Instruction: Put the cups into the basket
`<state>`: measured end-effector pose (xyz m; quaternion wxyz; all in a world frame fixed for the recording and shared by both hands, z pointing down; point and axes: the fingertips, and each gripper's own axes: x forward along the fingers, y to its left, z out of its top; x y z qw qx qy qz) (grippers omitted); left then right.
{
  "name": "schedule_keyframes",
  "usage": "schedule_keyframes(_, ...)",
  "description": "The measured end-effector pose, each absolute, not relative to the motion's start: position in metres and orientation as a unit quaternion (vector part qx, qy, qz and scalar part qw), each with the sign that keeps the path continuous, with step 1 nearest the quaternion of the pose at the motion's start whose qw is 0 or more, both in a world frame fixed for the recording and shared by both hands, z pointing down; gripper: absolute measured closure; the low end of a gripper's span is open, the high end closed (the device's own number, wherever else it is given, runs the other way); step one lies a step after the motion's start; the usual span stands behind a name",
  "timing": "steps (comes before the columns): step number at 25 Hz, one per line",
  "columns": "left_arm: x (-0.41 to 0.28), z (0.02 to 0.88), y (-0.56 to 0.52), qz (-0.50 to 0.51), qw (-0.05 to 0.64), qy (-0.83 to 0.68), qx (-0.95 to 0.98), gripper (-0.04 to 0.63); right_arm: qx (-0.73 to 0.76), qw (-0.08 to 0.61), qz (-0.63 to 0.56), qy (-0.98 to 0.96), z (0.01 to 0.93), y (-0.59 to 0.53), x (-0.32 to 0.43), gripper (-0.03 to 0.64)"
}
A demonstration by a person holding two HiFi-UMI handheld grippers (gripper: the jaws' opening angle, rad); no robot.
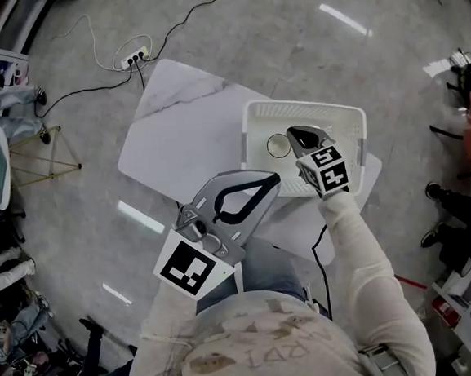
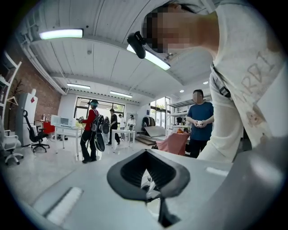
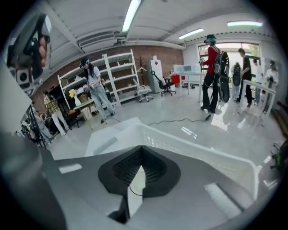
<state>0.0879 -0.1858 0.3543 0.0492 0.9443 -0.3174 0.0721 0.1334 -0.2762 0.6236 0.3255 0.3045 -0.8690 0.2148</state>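
**Cup in the basket, right gripper just beside it**

Seen from above, the white basket (image 1: 311,113) stands on the right part of the white table (image 1: 182,139). One cup (image 1: 278,145) rests on the basket floor and shows as a pale ring, so it probably stands upright with its mouth up, though the view is too small to be sure.

The right gripper (image 1: 295,135) hangs over the inside of the basket. The cup lies just to the left of its jaw tips, apart from them. In the right gripper view the two dark pads meet at their tips and grip nothing. A thin curved line shows through the slit behind them and may be the cup's rim below.

The left gripper (image 1: 276,179) is held low and close to the person's body, outside the basket's near-left corner and pointing away from the cup. Its jaws are likewise closed tip to tip, with only an empty diamond-shaped opening between the pads.

The right gripper is clearly the nearer one to the cup. No other cup is visible on the table, so the task looks at or near its end.
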Motion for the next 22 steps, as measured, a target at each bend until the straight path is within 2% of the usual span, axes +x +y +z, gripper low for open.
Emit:
schedule_keyframes(10, 0.088, 0.301, -0.145, 0.050, -0.006, -0.258, 0.965, 0.595, 0.399, 0.137, 0.169, -0.891, 0.432, -0.205, 0.131, 0.592)
schedule_keyframes(16, 0.082, 0.277, -0.123, 0.012, 0.001, -0.236, 0.972, 0.595, 0.443, 0.037, 0.109, -0.889, 0.333, -0.141, 0.123, 0.592)
schedule_keyframes(22, 0.073, 0.266, -0.089, 0.000, 0.009, -0.204, 0.979, 0.595, 0.468, 0.003, 0.041, -0.883, 0.285, -0.073, 0.105, 0.592)
